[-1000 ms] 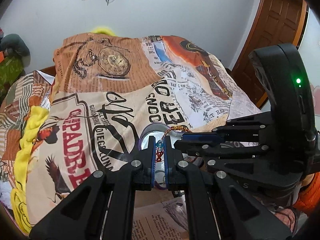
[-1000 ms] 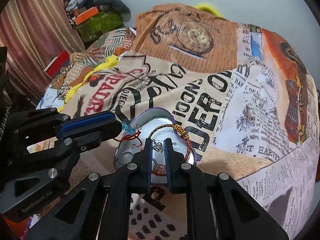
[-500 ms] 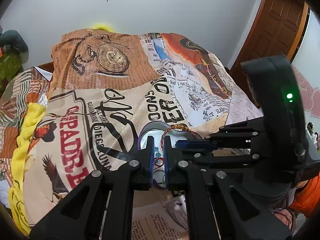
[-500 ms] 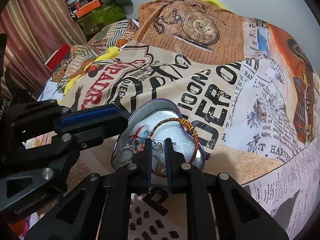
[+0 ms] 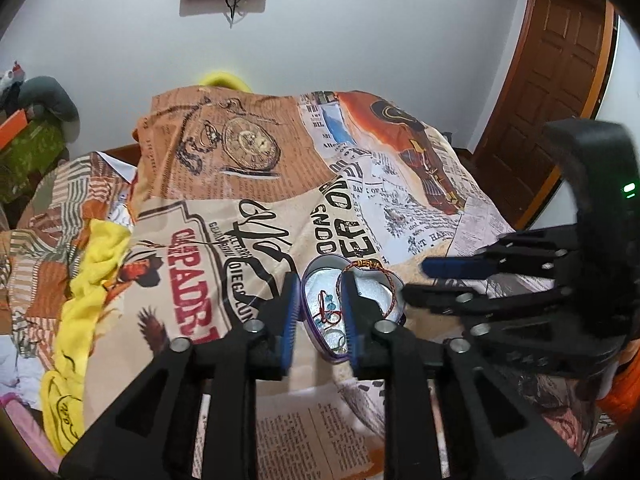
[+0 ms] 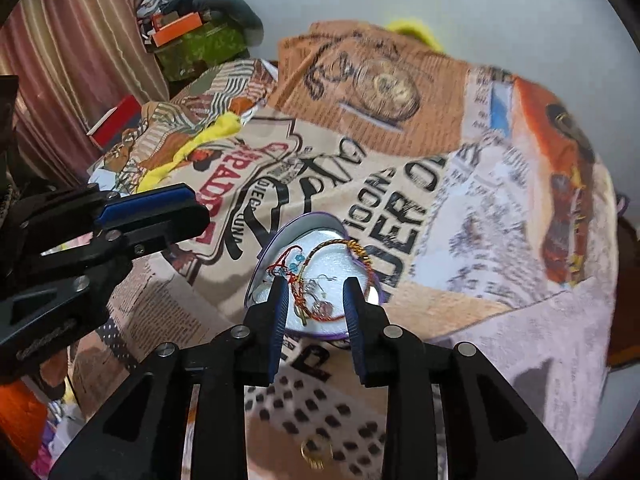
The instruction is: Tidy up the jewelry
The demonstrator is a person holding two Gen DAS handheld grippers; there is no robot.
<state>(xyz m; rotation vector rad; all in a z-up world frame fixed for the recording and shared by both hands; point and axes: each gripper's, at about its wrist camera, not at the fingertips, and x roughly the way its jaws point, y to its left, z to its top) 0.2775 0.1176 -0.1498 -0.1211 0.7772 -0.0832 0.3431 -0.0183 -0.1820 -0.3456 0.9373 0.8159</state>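
A purple heart-shaped tin (image 5: 310,280) (image 6: 304,222) with a white lining lies on the printed bedspread. In it lie a red-and-gold thread bracelet (image 6: 360,254) (image 5: 394,286), a red cord with turquoise beads (image 5: 328,306) (image 6: 294,260), a ring and small silver pieces. My left gripper (image 5: 320,300) is open and empty, its fingers on either side of the tin's near left lobe. My right gripper (image 6: 316,300) is open and empty just above the tin's near edge. A gold ring (image 6: 316,450) lies on the bedspread below the right gripper.
The bedspread (image 5: 224,184) covers the whole bed, with a yellow cloth (image 5: 92,264) along its left side. A wooden door (image 5: 560,64) stands at the right, and clutter with an orange box (image 6: 176,28) sits far left by a curtain.
Both grippers have opened. The left let go of the beaded red cord and the right let go of the bracelet; both pieces now lie in the tin. Both grippers have drawn back slightly.
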